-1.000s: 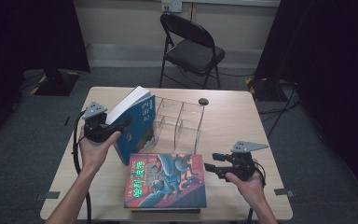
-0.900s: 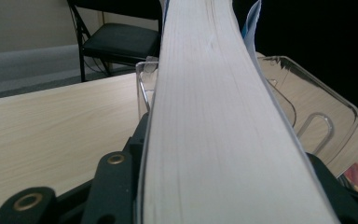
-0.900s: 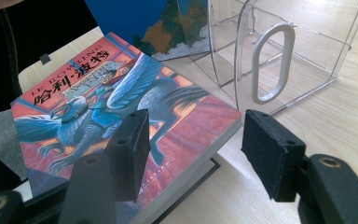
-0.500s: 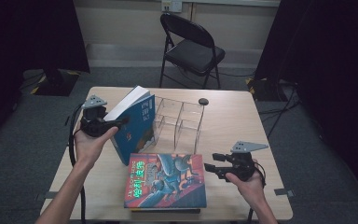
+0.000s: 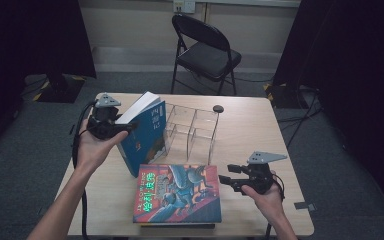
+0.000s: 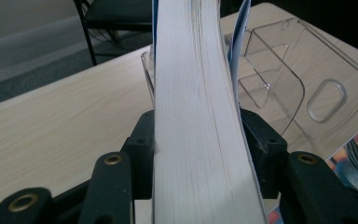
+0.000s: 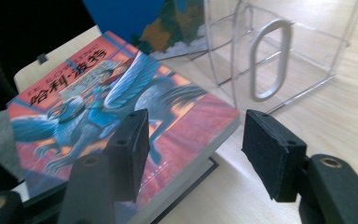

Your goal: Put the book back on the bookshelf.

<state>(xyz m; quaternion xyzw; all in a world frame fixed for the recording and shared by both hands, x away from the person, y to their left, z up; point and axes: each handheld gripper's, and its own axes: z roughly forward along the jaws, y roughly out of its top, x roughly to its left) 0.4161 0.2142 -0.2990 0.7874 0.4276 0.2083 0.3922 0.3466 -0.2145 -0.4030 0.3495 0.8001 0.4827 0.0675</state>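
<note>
Blue book (image 5: 145, 131): left gripper (image 5: 125, 127) is clamping its page edge, tilting it toward the clear rack (image 5: 190, 131) for slotting; right gripper (image 5: 225, 179), jaws released, is waiting beside the red book (image 5: 178, 194).

Left claw (image 5: 130, 127) clamped tight (forearm raised); right claw (image 5: 223, 180) rests low, jaws apart.
</note>
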